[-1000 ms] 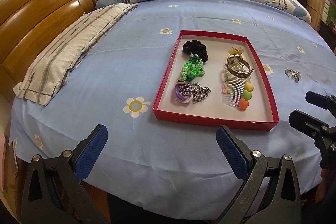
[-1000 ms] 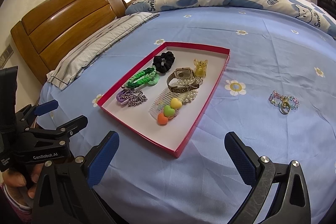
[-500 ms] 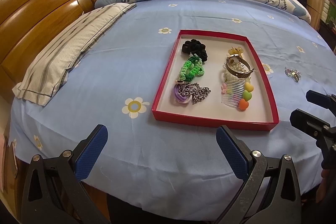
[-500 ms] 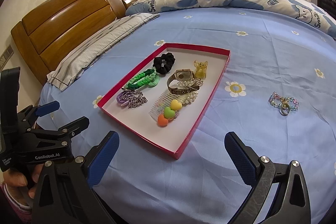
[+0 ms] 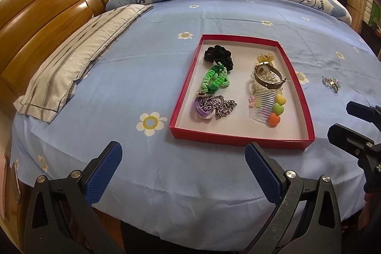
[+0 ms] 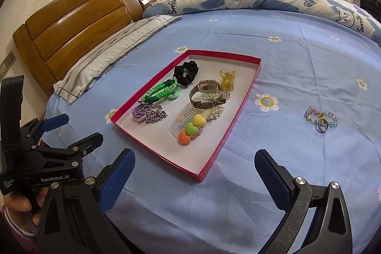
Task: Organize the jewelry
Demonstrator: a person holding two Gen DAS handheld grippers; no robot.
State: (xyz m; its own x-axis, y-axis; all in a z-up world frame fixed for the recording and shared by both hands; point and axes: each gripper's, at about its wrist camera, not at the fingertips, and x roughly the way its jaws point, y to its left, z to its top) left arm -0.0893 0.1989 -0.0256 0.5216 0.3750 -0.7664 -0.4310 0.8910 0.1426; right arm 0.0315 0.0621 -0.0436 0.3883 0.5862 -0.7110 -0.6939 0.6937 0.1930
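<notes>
honestly, the soft bed (image 6: 297,44) could let the red tray (image 6: 247,89) tip if a tool presses its rim. both tools, left tool (image 5: 183,169) and right tool (image 6: 195,179), hang released and empty. the beaded bracelet (image 6: 321,119) lies well apart at the tray's 3 o'clock; it may snag. only the right view shows its ring clearly.

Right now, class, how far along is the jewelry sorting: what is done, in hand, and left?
Done: the red tray already holds the black scrunchie, green braid, chain, watch and heart comb. In hand: nothing; the left claw and right claw are both open and empty. Left: the beaded bracelet lies on the bedsheet outside the tray.
</notes>
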